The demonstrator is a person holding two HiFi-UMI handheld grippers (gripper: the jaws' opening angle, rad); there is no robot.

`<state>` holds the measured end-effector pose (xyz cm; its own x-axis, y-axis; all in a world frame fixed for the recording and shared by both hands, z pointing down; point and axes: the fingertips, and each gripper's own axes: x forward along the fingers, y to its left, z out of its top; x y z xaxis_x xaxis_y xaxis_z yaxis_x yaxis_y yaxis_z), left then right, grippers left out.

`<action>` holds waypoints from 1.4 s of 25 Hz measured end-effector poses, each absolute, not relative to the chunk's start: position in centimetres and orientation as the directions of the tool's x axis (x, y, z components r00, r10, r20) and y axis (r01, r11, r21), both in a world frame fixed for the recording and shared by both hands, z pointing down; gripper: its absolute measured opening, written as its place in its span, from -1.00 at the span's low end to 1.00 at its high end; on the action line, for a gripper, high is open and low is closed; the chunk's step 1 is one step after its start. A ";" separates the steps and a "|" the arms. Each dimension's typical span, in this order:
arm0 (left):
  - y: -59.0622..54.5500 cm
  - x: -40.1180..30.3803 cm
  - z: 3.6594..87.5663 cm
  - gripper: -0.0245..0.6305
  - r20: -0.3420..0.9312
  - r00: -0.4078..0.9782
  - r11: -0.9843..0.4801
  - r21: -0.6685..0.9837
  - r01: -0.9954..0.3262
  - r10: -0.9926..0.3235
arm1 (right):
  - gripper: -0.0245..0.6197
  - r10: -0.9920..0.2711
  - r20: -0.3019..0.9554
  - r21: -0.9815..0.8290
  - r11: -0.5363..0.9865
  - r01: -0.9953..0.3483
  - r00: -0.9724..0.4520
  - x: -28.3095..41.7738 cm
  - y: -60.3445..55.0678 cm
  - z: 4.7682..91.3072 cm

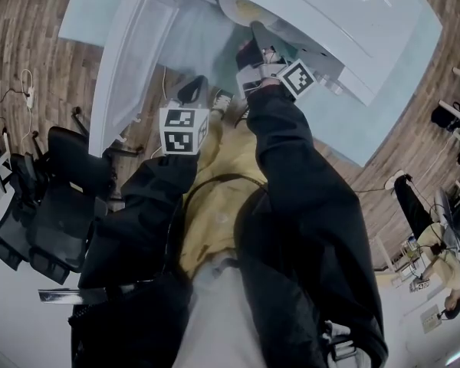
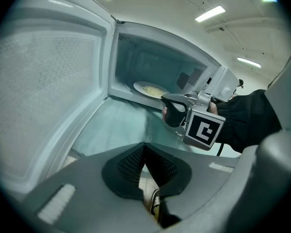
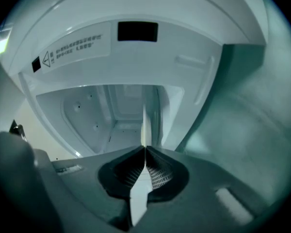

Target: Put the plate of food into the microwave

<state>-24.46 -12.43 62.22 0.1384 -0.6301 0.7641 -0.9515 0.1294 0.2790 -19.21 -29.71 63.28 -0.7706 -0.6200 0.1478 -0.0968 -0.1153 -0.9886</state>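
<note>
**Plate of food in open microwave, rim pinched by right tool**

Clamped the near rim of the plate [image 2: 148, 88] between the closed jaws of the right tool [image 2: 166, 100], with pale yellow food spread across the plate's middle. Showed the plate lying low inside the microwave [image 2: 153, 64], close to the front of the cavity. Seen along the right tool's own jaws, appeared only as a thin white edge pinched between the two pads, with the white cavity walls beyond. Showed the door [image 2: 48, 81] standing wide open at the left of the cavity, and the microwave set on a pale green, glassy counter [image 2: 121, 125]. Held the left tool [image 1: 193, 89] back from the opening, below the right one in the head view and angled downward, jaws shut together on nothing. Glimpsed, through the slit under those jaws, a shoe [image 2: 155, 203] on a strip of wooden floor [image 1: 31, 29]. Carried a marker cube [image 1: 297, 77] on the right tool, with a black sleeve [image 1: 291, 152] running back from it. Caught black office chairs [image 1: 54, 198] on the floor to the left of the counter.
</note>
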 end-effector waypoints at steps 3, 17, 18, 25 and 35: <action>-12.4 -24.4 62.2 -0.94 0.762 0.138 0.131 0.280 -0.951 -0.633 | -0.89 -0.629 0.148 -0.988 -0.123 -0.091 -0.763 -19.0 -29.9 63.5; -12.4 -23.2 61.4 -0.94 0.741 0.152 0.103 0.286 -0.953 -0.654 | -0.76 -0.598 0.164 -0.986 -0.071 -0.152 -0.784 -17.3 -26.8 62.3; -12.5 -23.0 61.2 -0.94 0.737 0.155 0.100 0.289 -0.952 -0.658 | -0.76 -0.579 0.173 -0.983 -0.052 -0.175 -0.797 -17.0 -26.0 61.9; -14.9 -21.1 57.7 -0.93 0.678 0.190 0.034 0.302 -0.953 -0.710 | -0.85 -0.536 0.190 -0.950 0.112 -0.293 -0.823 -14.5 -22.0 57.0; -18.0 -16.6 51.3 -0.94 0.577 0.226 -0.072 0.276 -0.958 -0.785 | -0.93 -0.564 0.189 -0.793 0.395 -0.463 -0.804 -10.9 -21.0 47.4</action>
<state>-16.65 -17.99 51.28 0.2257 -0.7847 0.5773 -0.9583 -0.0723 0.2764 -10.86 -21.05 47.42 -0.8040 -0.5638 0.1890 -0.4633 0.3948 -0.7934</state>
